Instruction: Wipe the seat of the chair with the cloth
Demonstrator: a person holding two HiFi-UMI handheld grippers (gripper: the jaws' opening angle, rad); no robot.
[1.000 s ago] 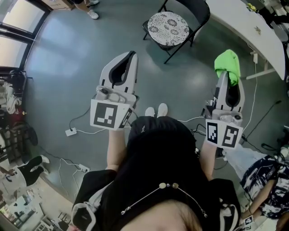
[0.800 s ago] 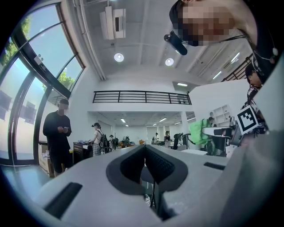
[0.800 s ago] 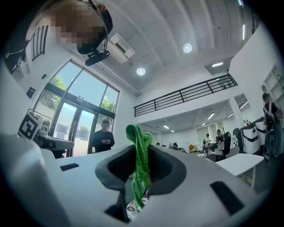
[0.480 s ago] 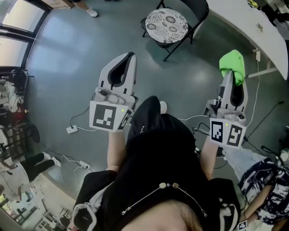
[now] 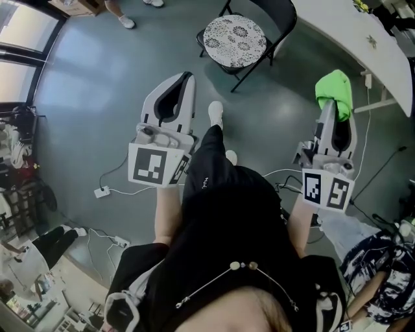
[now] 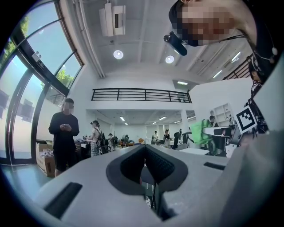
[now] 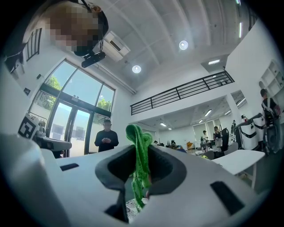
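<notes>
Green cloth (image 5: pixel 334 91) sits pinched between right gripper (image 5: pixel 332 109) fingers; left gripper (image 5: pixel 187 78) fingers pressed together, empty.

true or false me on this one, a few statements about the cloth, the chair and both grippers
1. The green cloth is clamped in the jaws of the right gripper. True.
2. The cloth is already pressed on the seat. False: the chair seat is ahead on the floor, well apart from the cloth.
3. The left gripper holds nothing. True: its jaws are together and empty.
4. The seat is plain black. False: it is round, with a light and dark floral pattern.
5. The chair has tipped onto its side. False: the chair stands upright on its legs.
</notes>
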